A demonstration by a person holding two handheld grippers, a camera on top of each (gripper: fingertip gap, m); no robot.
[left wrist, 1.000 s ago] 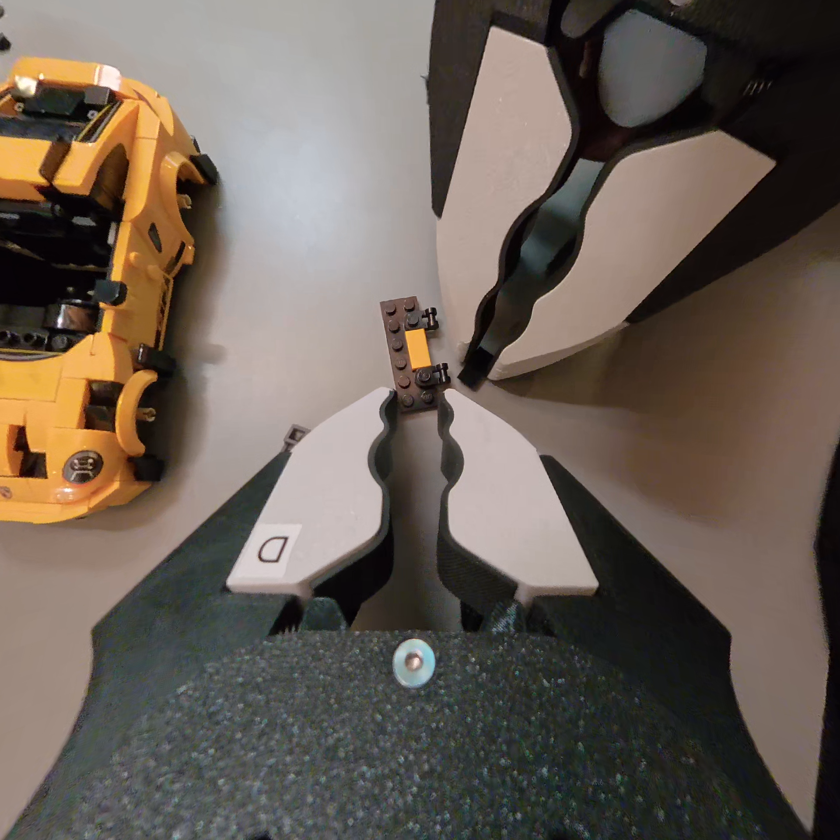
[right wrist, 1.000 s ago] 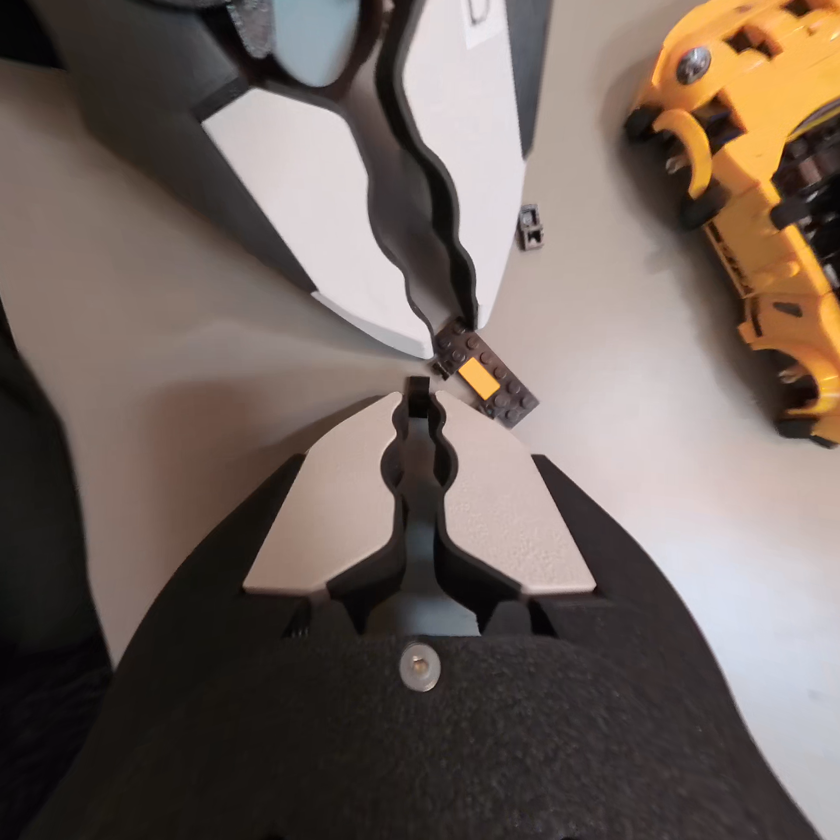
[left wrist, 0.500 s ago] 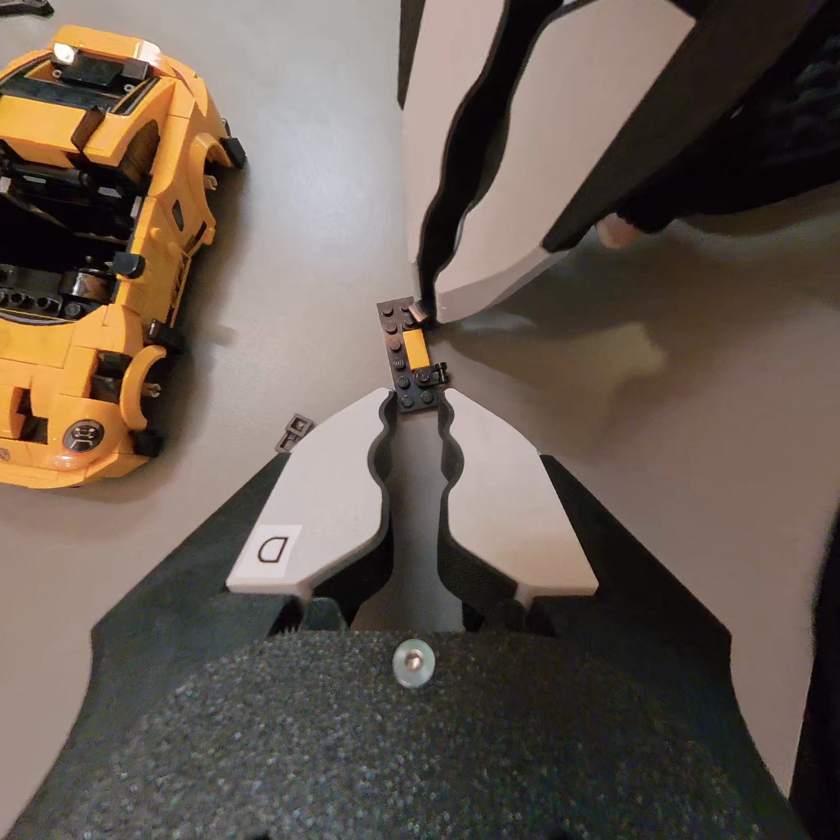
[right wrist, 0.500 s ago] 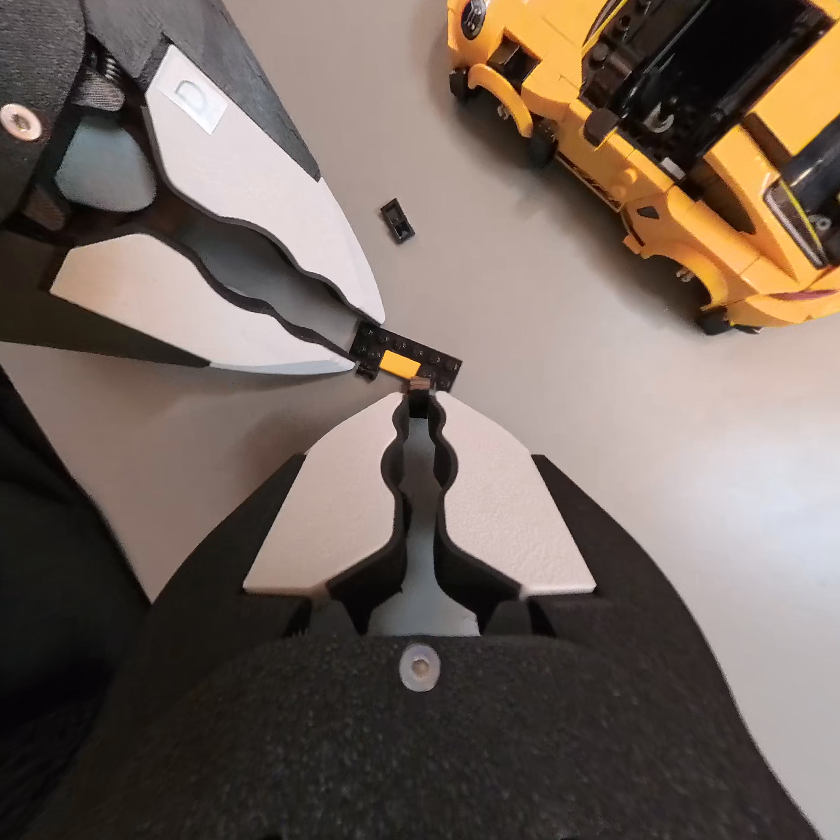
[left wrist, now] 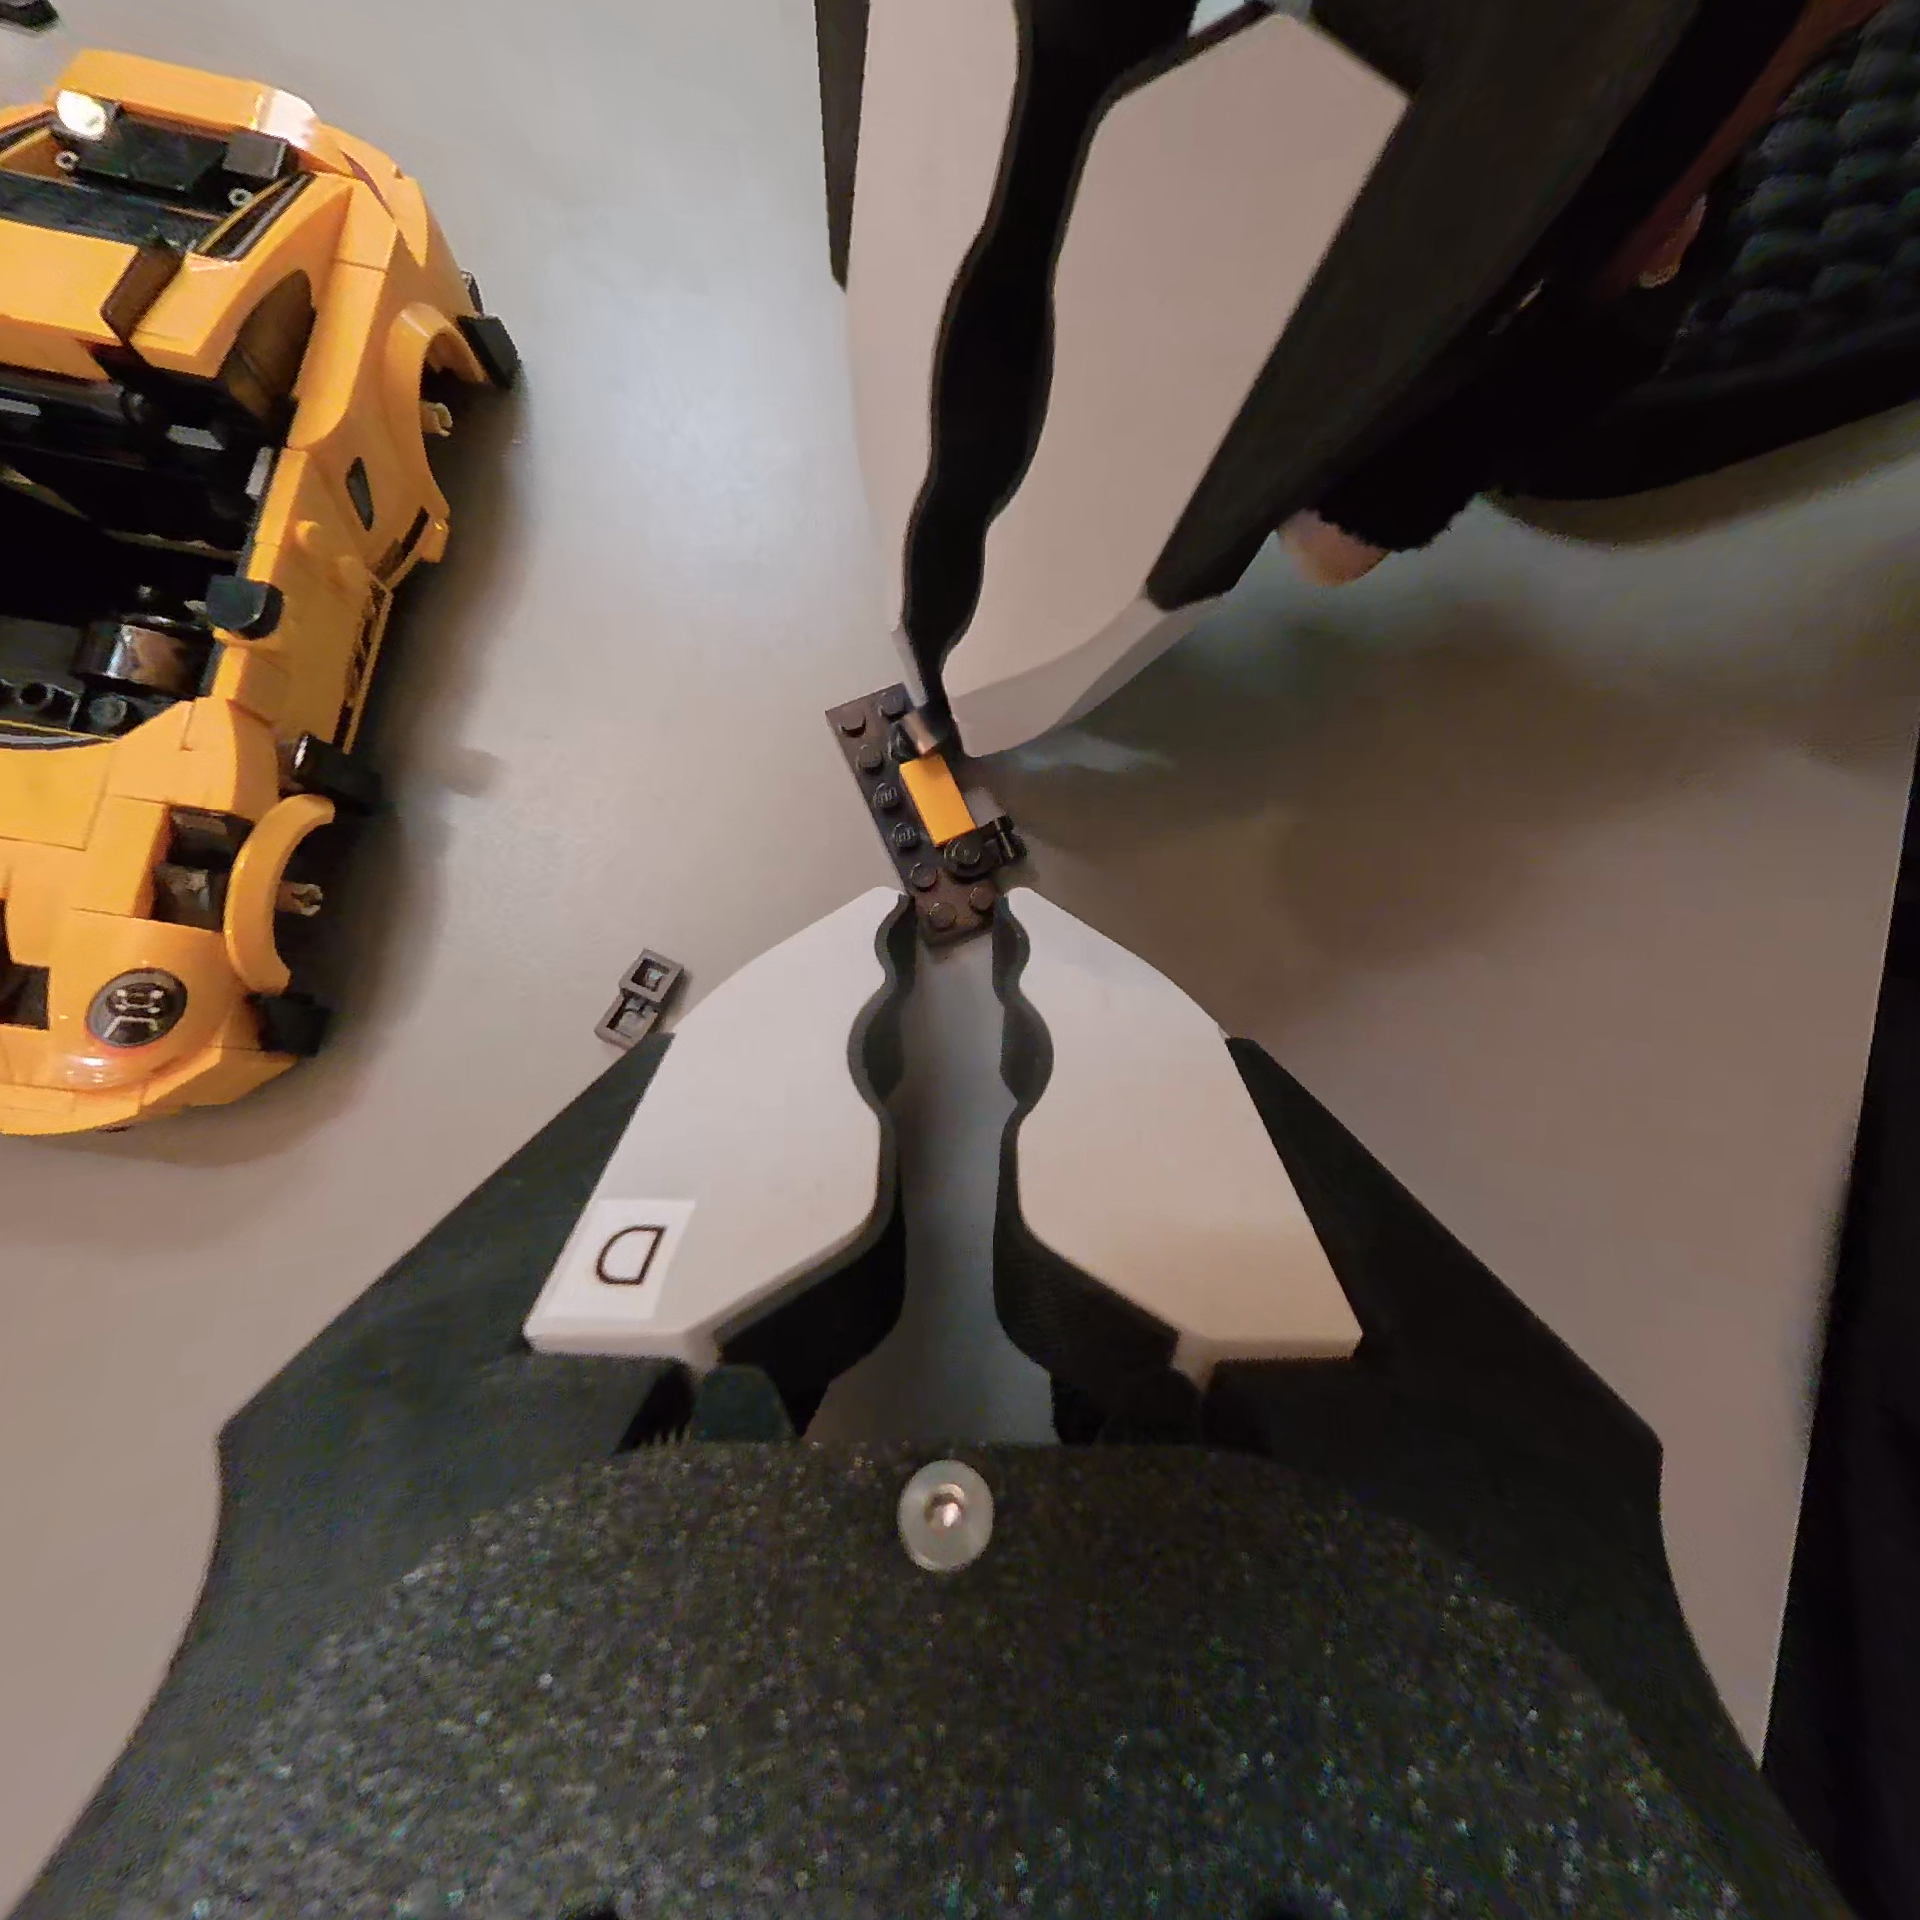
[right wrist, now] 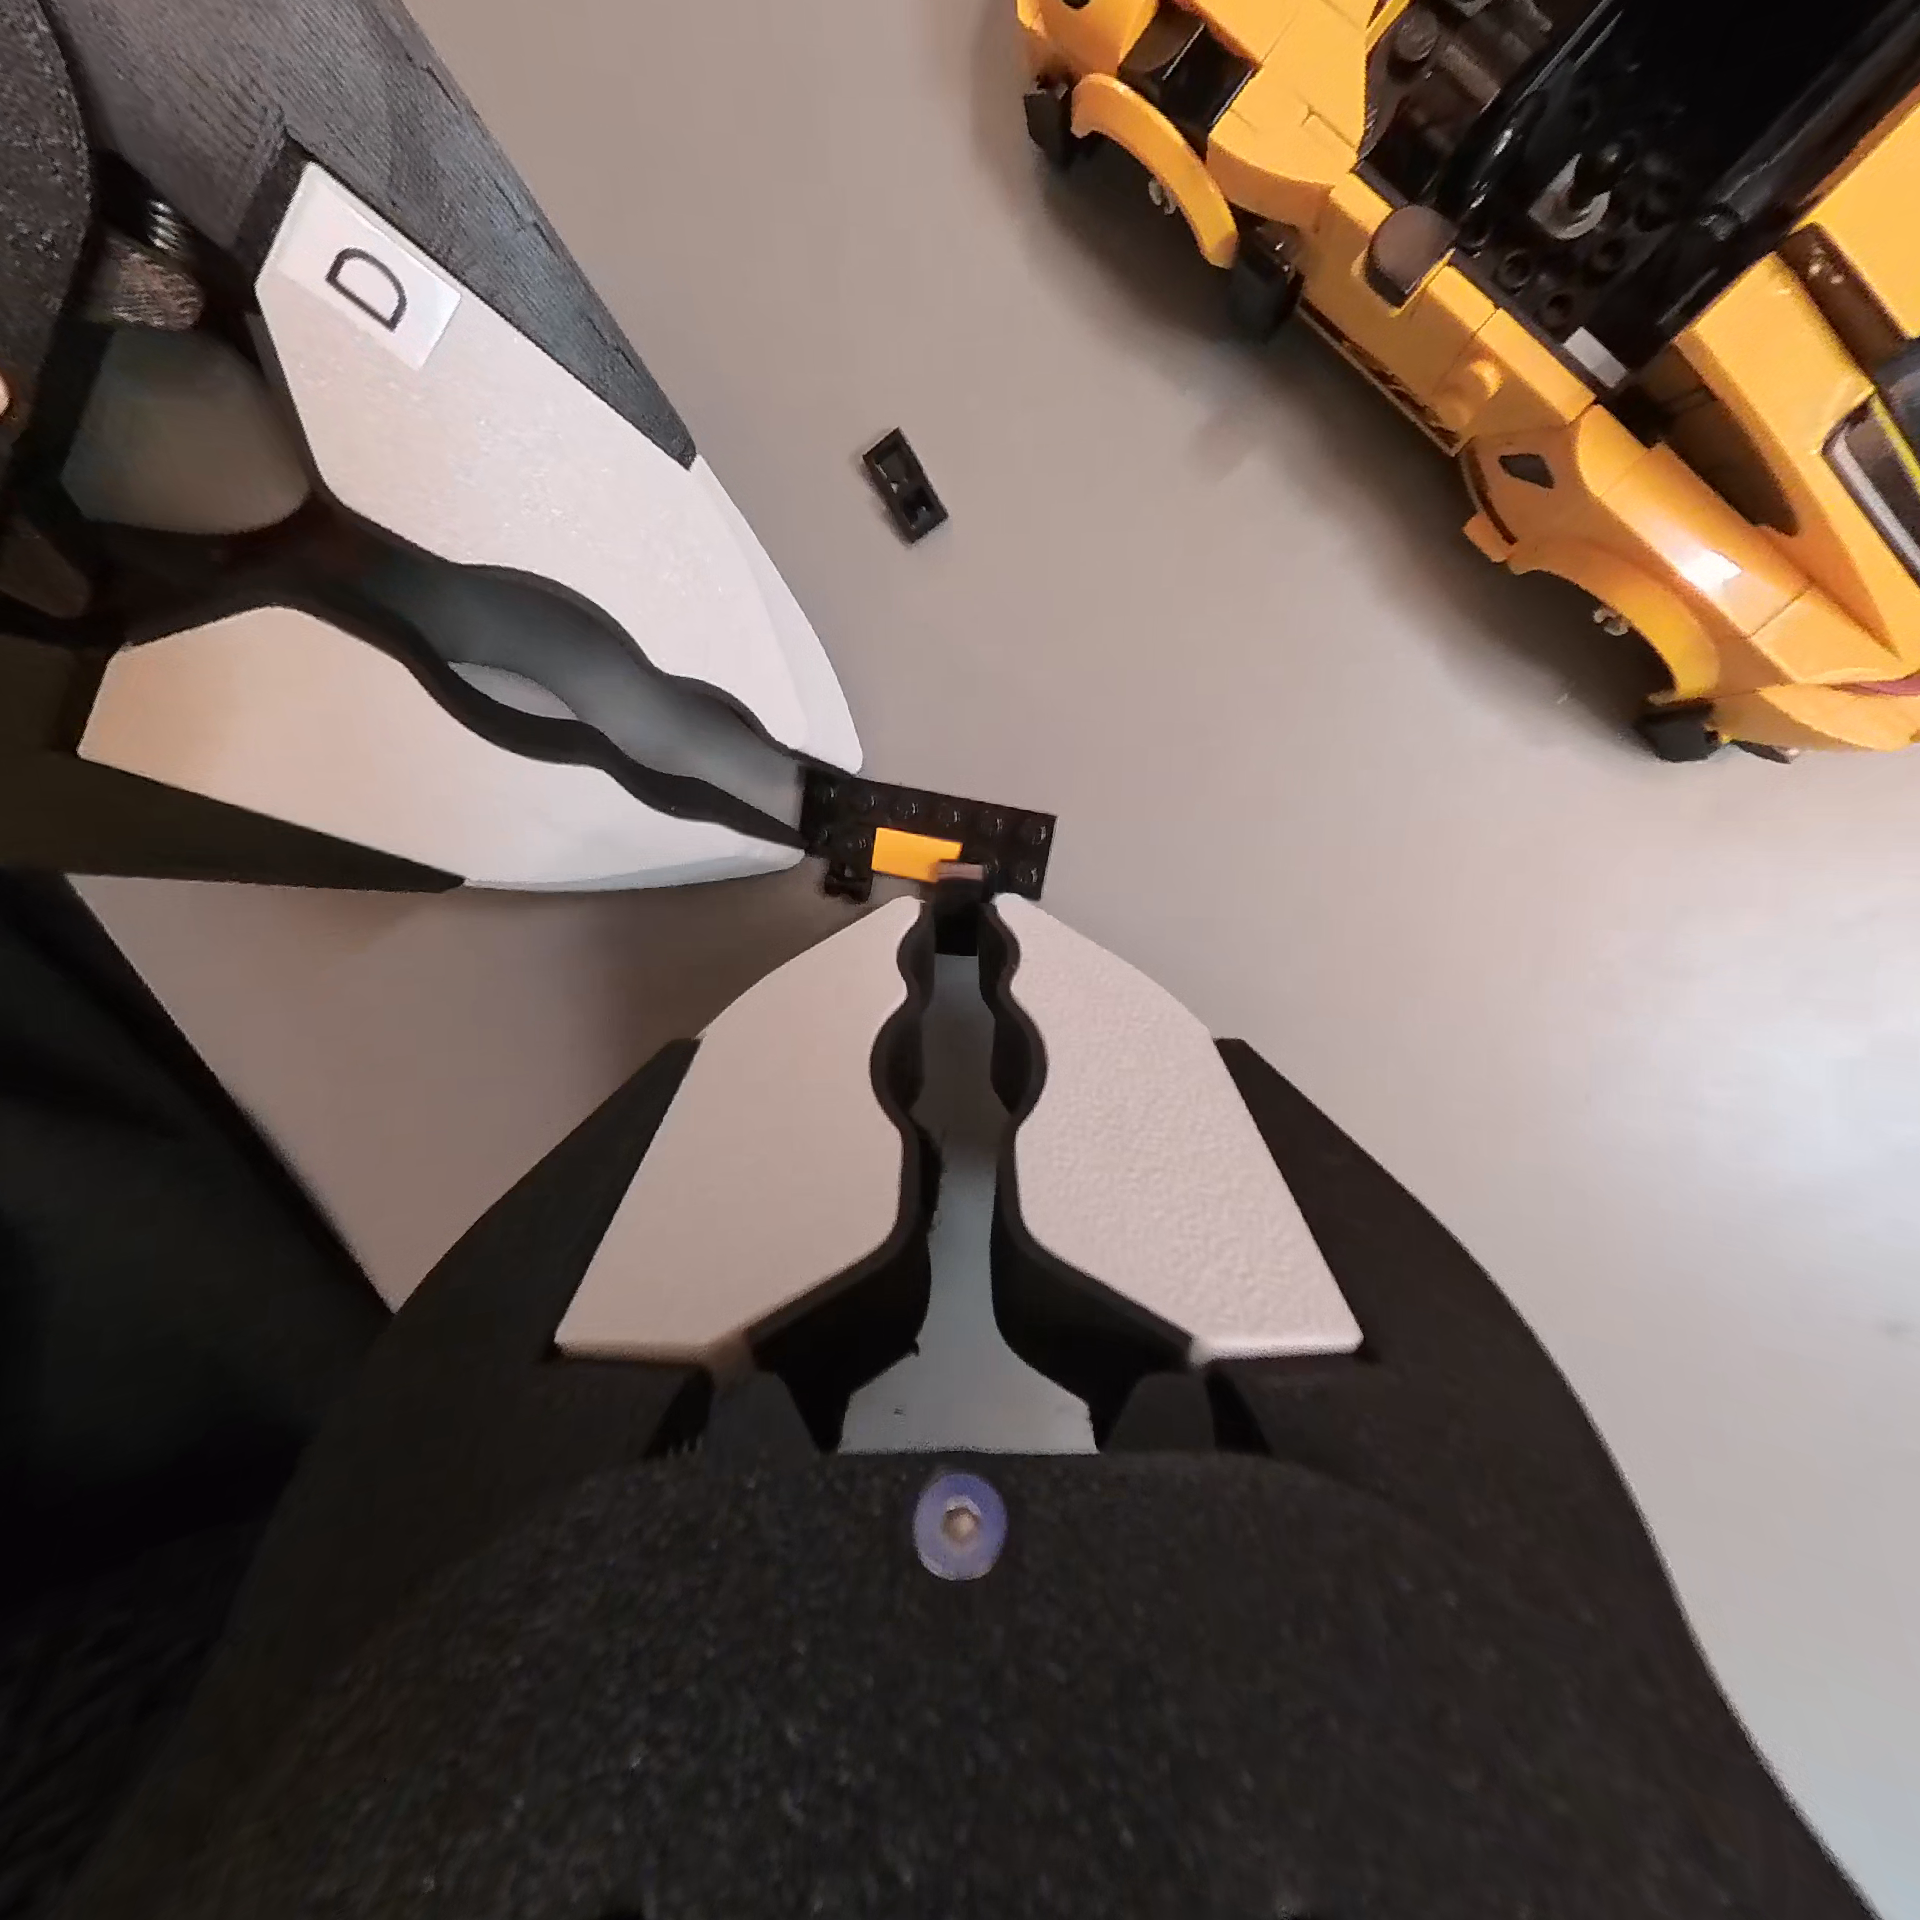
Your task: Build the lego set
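My left gripper is shut on the near end of a black studded plate that carries a yellow tile and small black clip pieces. My right gripper comes in from above, shut on a small dark piece that rests on the plate's far end beside the tile. In the right wrist view my right gripper holds that small piece against the plate, and the left gripper holds the plate from the left. The plate is held just above the grey table.
A partly built yellow lego car stands at the left, also at the upper right of the right wrist view. A loose small black piece lies on the table between car and grippers, also in the right wrist view. A dark sleeve is at the upper right. My two grippers' fingertips are within a few centimetres of each other.
My right gripper has swung in with the small piece and brought it onto the plate's far end. My left gripper has kept hold of the plate, which has turned slightly.
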